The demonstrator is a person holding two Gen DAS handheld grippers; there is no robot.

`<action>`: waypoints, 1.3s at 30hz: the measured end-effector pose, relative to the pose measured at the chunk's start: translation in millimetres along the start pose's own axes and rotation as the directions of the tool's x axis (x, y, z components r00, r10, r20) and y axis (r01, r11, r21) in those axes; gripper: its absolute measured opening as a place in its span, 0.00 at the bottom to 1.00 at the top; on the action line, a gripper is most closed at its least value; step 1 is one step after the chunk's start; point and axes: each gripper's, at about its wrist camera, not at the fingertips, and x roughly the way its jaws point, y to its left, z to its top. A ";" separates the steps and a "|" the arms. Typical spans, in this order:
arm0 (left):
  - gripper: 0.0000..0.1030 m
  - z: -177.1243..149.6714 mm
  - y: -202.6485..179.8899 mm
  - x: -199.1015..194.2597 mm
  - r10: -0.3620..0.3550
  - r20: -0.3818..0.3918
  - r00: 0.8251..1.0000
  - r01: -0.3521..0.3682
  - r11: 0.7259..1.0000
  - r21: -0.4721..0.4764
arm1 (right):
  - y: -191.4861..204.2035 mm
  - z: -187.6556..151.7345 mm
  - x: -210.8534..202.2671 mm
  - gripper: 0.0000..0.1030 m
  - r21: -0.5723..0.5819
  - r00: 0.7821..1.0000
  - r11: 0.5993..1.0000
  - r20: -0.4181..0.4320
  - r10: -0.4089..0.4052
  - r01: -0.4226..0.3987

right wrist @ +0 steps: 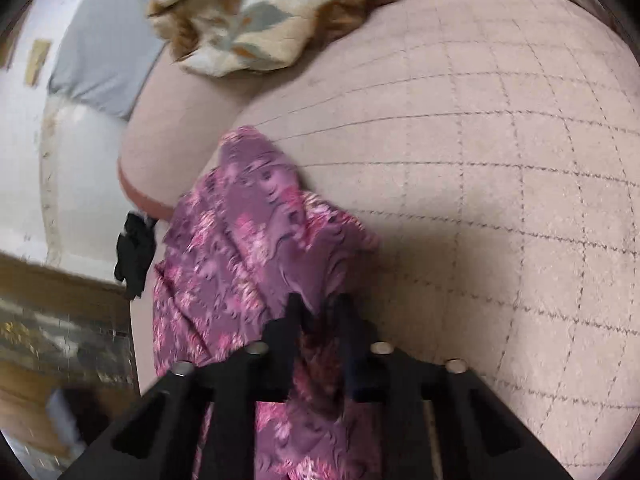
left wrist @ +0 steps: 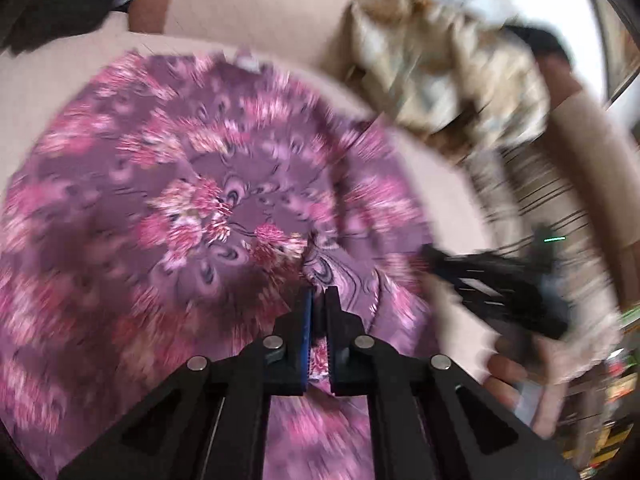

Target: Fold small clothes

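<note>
While floral garment [left wrist: 192, 200] (blurred) spreads ahead, both grippers pinch it.

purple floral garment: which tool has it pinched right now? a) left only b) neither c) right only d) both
d: the left tool has its fingers closed on a fold of the purple floral garment, and in the right wrist view the right tool also has the cloth bunched between its fingers.

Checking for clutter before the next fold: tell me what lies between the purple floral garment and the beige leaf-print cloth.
In the right wrist view, only bare checked bedding lies between the purple floral garment and the beige leaf-print cloth. The blurred left wrist view shows the same.
</note>
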 end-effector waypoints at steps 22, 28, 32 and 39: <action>0.05 -103.7 131.3 -140.4 0.070 0.111 0.991 -0.030 0.943 -0.332 | 27.2 -21.9 14.1 0.64 -0.066 0.996 0.994 -0.015 0.089 -0.090; 0.05 -118.0 130.8 -121.1 0.065 0.059 0.996 -0.042 0.945 -0.324 | 6.5 3.6 40.5 0.38 0.142 0.983 0.978 -0.077 0.167 -0.155; 0.05 -117.6 132.0 -129.5 0.053 0.097 0.994 -0.019 0.947 -0.322 | 5.8 13.0 17.4 0.09 0.182 0.995 0.979 0.005 0.096 -0.095; 0.11 -121.0 125.2 -102.5 0.182 -0.061 0.981 -0.190 0.966 -0.176 | -19.3 1.3 6.3 0.13 0.194 0.998 0.979 0.046 0.053 -0.061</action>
